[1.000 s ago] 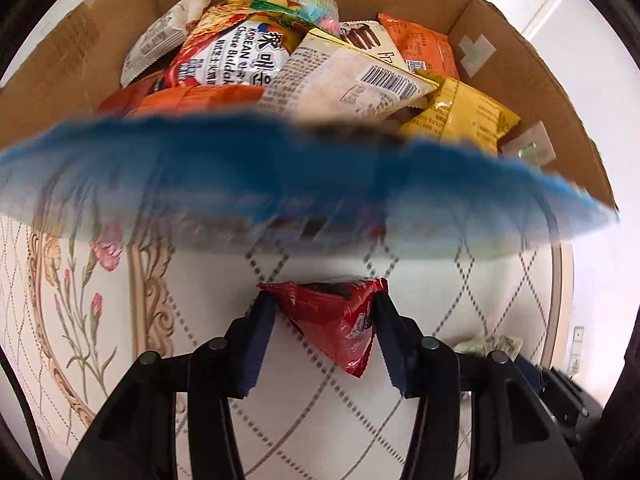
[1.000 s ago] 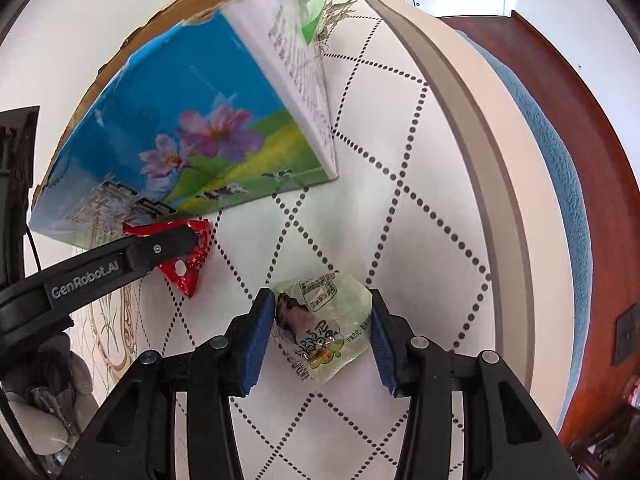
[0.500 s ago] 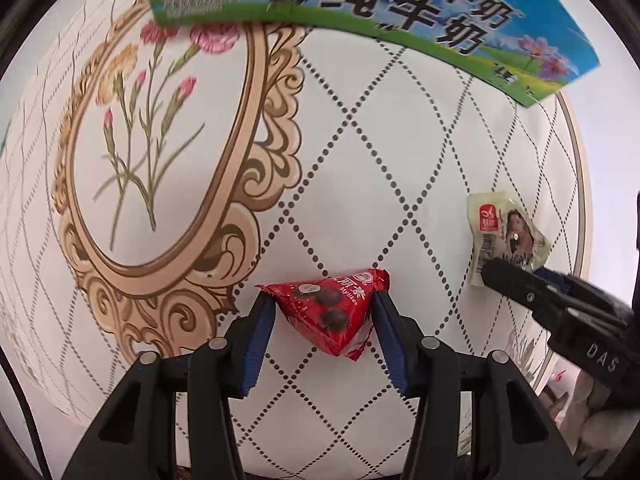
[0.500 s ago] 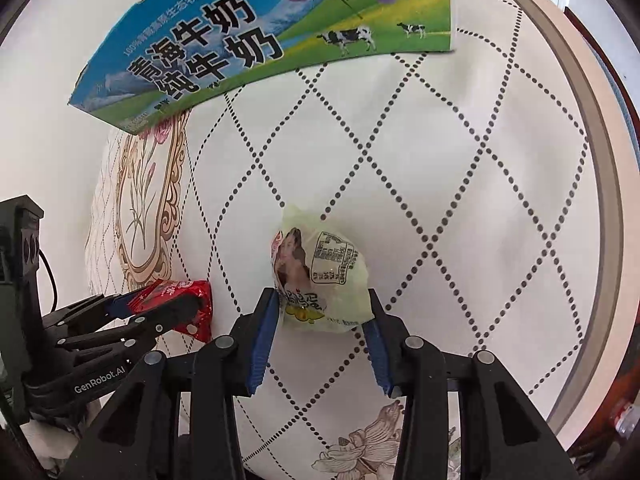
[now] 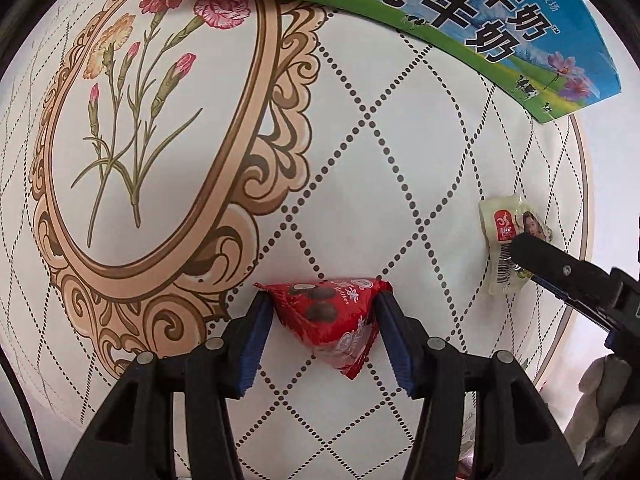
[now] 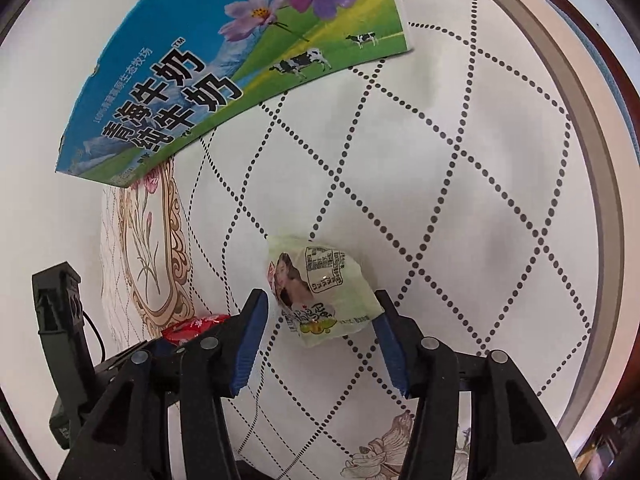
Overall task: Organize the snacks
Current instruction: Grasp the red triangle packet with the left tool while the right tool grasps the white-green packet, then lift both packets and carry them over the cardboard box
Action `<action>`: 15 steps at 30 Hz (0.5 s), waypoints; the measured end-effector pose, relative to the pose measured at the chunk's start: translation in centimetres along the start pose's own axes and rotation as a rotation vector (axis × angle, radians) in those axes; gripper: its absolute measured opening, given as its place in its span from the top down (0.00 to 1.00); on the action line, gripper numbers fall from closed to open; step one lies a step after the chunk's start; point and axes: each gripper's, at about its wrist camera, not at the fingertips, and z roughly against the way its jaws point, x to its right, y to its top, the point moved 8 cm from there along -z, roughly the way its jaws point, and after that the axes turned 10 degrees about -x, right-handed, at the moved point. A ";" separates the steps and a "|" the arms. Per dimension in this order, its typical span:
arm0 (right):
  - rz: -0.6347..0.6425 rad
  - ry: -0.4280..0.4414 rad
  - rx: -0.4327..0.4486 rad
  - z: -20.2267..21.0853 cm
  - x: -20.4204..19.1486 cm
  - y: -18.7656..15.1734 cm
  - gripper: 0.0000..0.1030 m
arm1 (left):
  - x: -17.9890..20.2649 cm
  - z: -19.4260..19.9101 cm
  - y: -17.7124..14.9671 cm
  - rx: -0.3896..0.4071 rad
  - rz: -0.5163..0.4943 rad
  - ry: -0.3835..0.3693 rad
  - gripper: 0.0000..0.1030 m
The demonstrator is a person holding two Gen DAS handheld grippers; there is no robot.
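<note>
A red triangular snack packet (image 5: 324,320) lies low over the patterned tablecloth (image 5: 400,140). My left gripper (image 5: 324,300) is shut on its two upper corners, and its jaws are opening. The red packet (image 6: 192,326) and the left gripper's fingers (image 6: 160,352) also show at the lower left of the right wrist view. A pale green packet (image 6: 320,288) with a printed portrait rests on the cloth between the pads of my right gripper (image 6: 322,300). Those jaws are opening, with a gap at the left pad. The left wrist view shows this green packet (image 5: 500,232) at the far right.
A blue and green milk carton box (image 6: 224,72) stands on the table behind both packets; the left wrist view has the same box (image 5: 440,8) along its top edge. The round table's rim (image 6: 592,160) curves down the right side. A floral medallion (image 5: 140,140) is printed on the cloth.
My left gripper has come away from the open snack box and sunk to the cloth with the red packet. The right gripper's jaws have widened and the green packet has spread out.
</note>
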 end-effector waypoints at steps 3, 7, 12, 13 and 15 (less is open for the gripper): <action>-0.052 0.012 0.011 -0.7 0.0 0.9 0.42 | 0.2 -0.1 0.0 -0.006 0.001 0.000 0.49; -0.148 0.027 0.037 -0.9 0.6 1.9 0.42 | 0.8 -0.3 0.4 -0.002 -0.004 0.010 0.49; -0.105 -0.028 0.087 0.0 0.4 2.7 0.52 | 1.9 0.5 -0.2 0.011 -0.026 0.023 0.50; -0.080 -0.050 0.095 0.3 0.3 2.6 0.53 | 2.0 0.6 -0.2 0.013 -0.034 0.027 0.50; -0.033 -0.079 0.103 0.5 -0.3 2.3 0.54 | 2.2 0.8 -0.2 0.015 -0.051 0.037 0.50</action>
